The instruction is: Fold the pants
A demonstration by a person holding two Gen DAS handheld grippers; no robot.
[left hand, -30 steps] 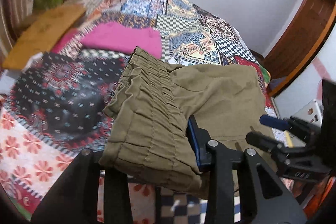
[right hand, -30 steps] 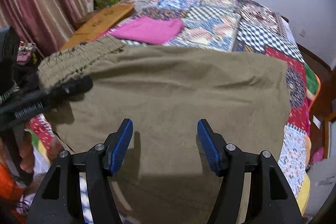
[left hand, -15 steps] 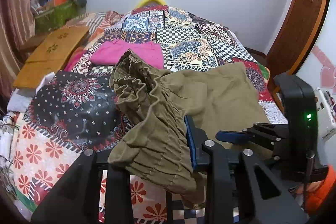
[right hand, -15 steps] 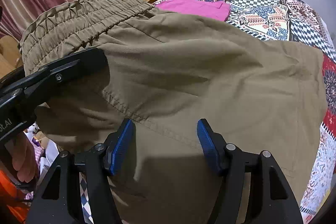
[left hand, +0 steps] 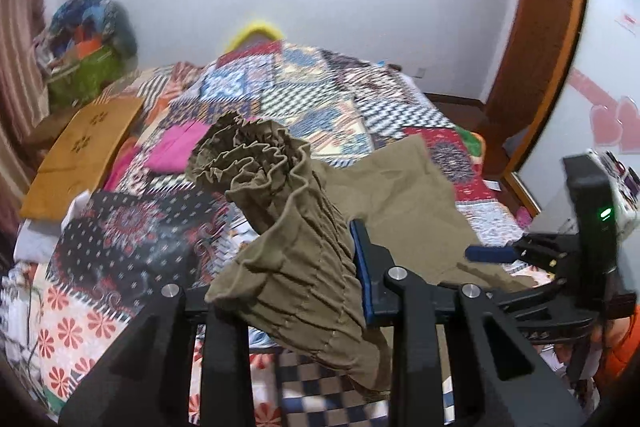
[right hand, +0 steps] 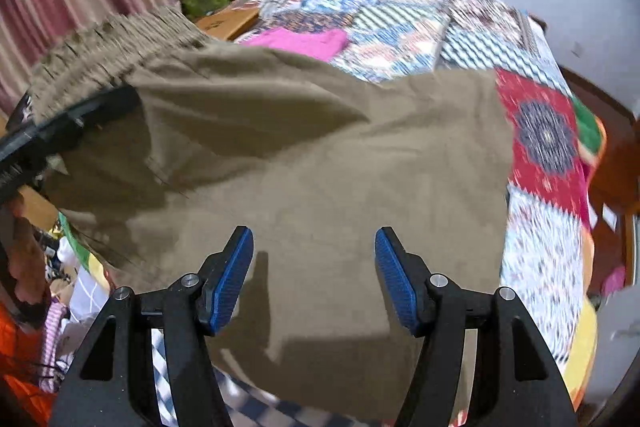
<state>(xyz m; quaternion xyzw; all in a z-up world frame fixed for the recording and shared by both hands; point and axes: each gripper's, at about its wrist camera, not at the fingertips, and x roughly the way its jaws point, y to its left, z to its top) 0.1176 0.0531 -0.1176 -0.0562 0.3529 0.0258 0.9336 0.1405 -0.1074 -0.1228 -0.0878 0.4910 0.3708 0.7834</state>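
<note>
The olive pants point(left hand: 288, 227) lie on the patchwork quilt point(left hand: 312, 95), with the gathered waistband raised and bunched. My left gripper point(left hand: 304, 259) is shut on that waistband; cloth drapes over and hides its left pad, and only the right blue pad shows. The rest of the pants point(right hand: 320, 147) spreads flat toward the right of the bed. My right gripper point(right hand: 314, 267) hovers open just above the near part of the cloth, with nothing between its pads. It also shows at the right of the left wrist view as the right gripper point(left hand: 504, 251). One left finger point(right hand: 72, 127) runs under the waistband.
A folded pink cloth point(left hand: 180, 147) lies on the quilt behind the pants. A wooden board point(left hand: 88, 139) and a pile of bags point(left hand: 84, 67) sit at the far left. A wooden door frame point(left hand: 540, 47) stands at the right. A person's hand point(right hand: 24, 267) shows at lower left.
The left gripper has risen with the waistband, which now stands bunched above the bed. The right gripper swung in close over the cloth, then drew back a little, still open.
</note>
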